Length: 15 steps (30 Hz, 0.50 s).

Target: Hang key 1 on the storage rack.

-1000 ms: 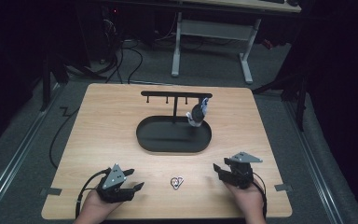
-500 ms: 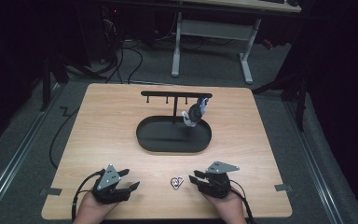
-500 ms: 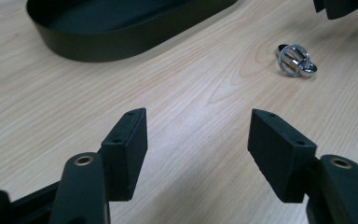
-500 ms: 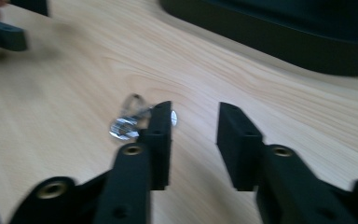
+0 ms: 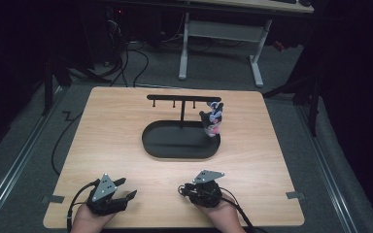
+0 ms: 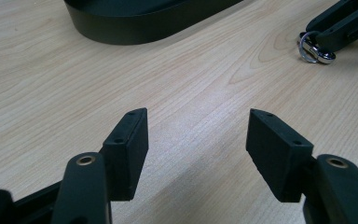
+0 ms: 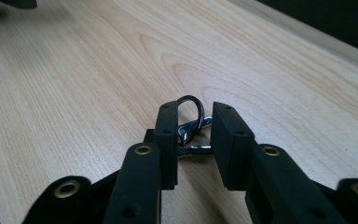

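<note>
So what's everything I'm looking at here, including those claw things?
Light wooden table: one, pale wood, on grey floor.
Black oval tray: one, black, centre of the table.
Black T-shaped hanging rack: one, black, rising from the tray.
Small black, white and pink charm: one, at the rack's right end, over the tray's right side.
Silver metal keyring with clasp: one, shiny metal, on the table near the front edge, between the right claw's jaws.
White-legged desk: one, behind the table.
Left claw: one, black, jaws wide apart over bare wood.
Right claw: one, black, jaws close around the keyring.
</note>
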Tool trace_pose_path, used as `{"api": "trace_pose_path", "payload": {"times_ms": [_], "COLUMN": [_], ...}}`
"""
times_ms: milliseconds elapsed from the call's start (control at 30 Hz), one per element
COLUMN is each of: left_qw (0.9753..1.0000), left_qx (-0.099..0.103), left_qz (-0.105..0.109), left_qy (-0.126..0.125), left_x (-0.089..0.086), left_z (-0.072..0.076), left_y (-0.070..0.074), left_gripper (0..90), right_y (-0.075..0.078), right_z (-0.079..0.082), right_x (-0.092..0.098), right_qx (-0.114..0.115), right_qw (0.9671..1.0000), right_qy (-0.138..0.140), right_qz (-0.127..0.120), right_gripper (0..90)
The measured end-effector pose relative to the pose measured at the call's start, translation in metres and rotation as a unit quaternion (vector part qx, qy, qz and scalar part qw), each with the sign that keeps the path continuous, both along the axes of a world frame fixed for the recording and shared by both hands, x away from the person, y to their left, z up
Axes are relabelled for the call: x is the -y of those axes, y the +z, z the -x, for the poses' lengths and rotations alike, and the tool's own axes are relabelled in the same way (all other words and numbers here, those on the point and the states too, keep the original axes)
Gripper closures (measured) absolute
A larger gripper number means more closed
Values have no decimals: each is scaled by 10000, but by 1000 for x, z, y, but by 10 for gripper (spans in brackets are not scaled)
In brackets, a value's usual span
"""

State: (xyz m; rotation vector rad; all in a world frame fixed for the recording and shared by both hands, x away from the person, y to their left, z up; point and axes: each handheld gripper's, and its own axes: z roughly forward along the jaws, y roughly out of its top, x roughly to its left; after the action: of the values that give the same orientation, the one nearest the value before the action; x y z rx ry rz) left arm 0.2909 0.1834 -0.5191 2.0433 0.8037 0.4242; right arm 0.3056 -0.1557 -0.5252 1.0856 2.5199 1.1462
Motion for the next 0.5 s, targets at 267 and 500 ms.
{"api": "trace_pose_path", "payload": {"times_ms": [267, 500], "left_qw": [10000, 9999], "left_qx": [1, 20], "left_qz": [-29, -39], "left_qy": [-28, -109], "left_x": [2, 6], "left_z": [-1, -3], "left_y": [0, 1], "left_gripper": [396, 396], "right_y": [3, 5], "right_z": [2, 0], "right_x": [1, 35], "right_qx": [153, 126], "right_qw": [9998, 9987], "right_qy": [42, -465], "right_qz": [106, 154], "right_gripper": [892, 891]}}
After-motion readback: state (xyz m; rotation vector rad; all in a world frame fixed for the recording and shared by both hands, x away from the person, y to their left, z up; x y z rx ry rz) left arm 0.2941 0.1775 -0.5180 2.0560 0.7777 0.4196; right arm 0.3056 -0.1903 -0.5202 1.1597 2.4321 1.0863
